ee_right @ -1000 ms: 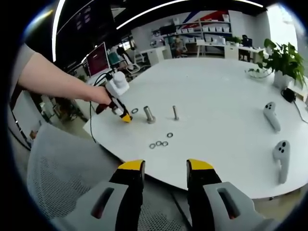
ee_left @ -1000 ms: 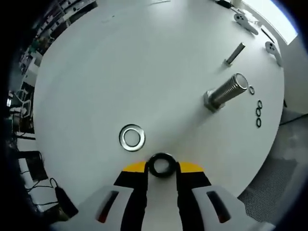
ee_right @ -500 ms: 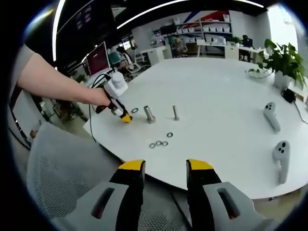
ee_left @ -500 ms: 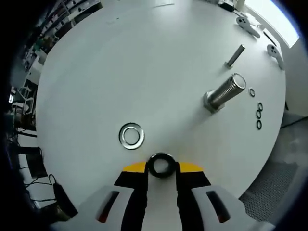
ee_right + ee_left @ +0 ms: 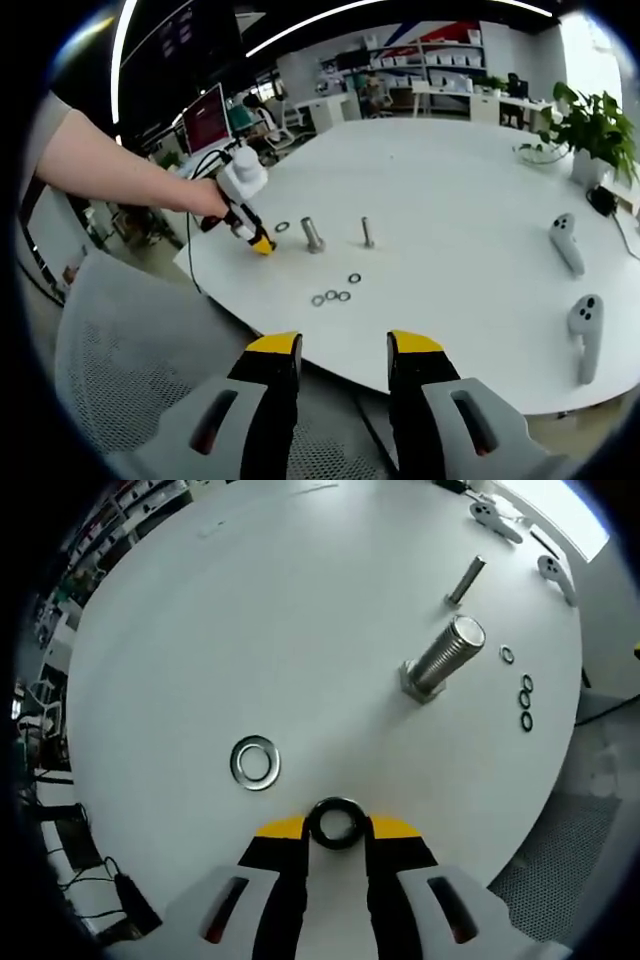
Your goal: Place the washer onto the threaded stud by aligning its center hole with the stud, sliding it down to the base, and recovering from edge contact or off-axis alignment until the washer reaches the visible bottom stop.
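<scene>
On the white round desk [image 5: 300,600], the left gripper [image 5: 336,832] clenches a dark washer [image 5: 336,822] in its jaws, well short of the upright threaded stud [image 5: 437,660]. It should arrive above the stud's top, hole centred. The right gripper [image 5: 340,352] hangs released.

I see round white table [image 5: 250,610]; flat washer [image 5: 254,761] just ahead-left of my left tool, big stud [image 5: 438,660] upright ahead-right, small rings [image 5: 524,698] beyond it.

A dark, glossy metal washer [image 5: 335,823] sits between the left gripper's [image 5: 335,832] matt yellow-and-black plastic jaws over a smooth matt white table [image 5: 300,610], where a bright silvery flat washer [image 5: 254,762] and a ridged, shiny steel threaded stud [image 5: 440,657] catch light.
</scene>
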Demonstrator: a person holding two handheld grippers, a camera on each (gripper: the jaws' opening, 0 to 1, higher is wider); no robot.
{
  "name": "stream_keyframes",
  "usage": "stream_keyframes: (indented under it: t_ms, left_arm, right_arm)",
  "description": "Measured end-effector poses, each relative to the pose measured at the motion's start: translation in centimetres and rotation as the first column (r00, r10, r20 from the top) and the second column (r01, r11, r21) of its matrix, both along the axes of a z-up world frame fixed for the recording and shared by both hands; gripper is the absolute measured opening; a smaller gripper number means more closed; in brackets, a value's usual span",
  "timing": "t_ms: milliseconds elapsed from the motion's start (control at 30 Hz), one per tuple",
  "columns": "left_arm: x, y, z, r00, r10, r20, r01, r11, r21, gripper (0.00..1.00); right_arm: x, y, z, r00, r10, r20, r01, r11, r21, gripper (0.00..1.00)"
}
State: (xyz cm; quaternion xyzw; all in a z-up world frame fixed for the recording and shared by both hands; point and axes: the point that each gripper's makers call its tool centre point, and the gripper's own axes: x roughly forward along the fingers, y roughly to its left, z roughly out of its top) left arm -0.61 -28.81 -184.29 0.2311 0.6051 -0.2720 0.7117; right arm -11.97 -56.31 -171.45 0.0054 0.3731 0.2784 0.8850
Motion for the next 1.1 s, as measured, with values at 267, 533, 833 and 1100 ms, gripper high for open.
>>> stream_keyframes:
  t_ms: [267,533,833,1100]
  left_arm:
    - [0.1,0.1,-0.1,0.997,-0.072,0.0,0.072,0.997,0.013,0.19]
    - [1.5,-1.1,1.2,0.993,-0.101,0.052,0.102,0.995,-0.01,0.19]
    - [3.7,-3.5,4.7,0.989,-0.097,0.115,0.108,0.99,-0.092,0.19]
    - [5.1,-6.5,6.9,0.975,-0.161,0.151,0.18,0.977,-0.119,0.19]
  right_arm:
    - [0.0,0.0,0.0,1.0,0.002,0.001,-0.002,1.0,0.0,0.36]
    - [-0.1,0.2,0.0,1.0,0.012,0.003,-0.012,1.0,0.0,0.36]
    - [-0.1,0.3,0.0,1.0,0.02,0.003,-0.02,1.0,0.003,0.36]
    - [-0.1,0.3,0.0,1.0,0.023,0.003,-0.023,1.0,0.002,0.36]
